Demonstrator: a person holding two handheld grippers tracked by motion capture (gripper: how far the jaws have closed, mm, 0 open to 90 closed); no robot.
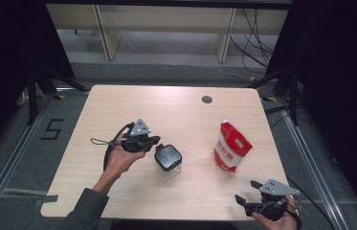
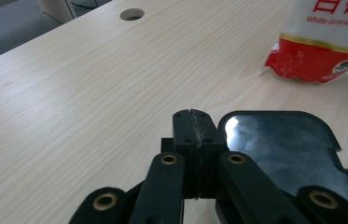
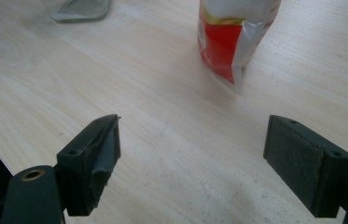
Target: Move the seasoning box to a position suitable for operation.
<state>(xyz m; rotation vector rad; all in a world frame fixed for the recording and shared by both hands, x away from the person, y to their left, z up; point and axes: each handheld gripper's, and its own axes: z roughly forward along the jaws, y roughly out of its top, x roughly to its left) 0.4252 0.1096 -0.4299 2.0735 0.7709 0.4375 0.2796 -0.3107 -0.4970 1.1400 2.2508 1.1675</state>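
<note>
Sitting closed and empty beside the black-lidded jar (image 1: 168,162), the left hand-held gripper (image 1: 154,142) might have knocked it over; the right hand-held gripper (image 1: 242,201) waited open.

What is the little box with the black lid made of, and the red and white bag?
The box looks like clear plastic or glass; its see-through wall leaves that open. Its lid seems glossy black plastic, since it mirrors the light. The bag looks like shiny, soft plastic film: it crinkles and gleams at the edges.
</note>
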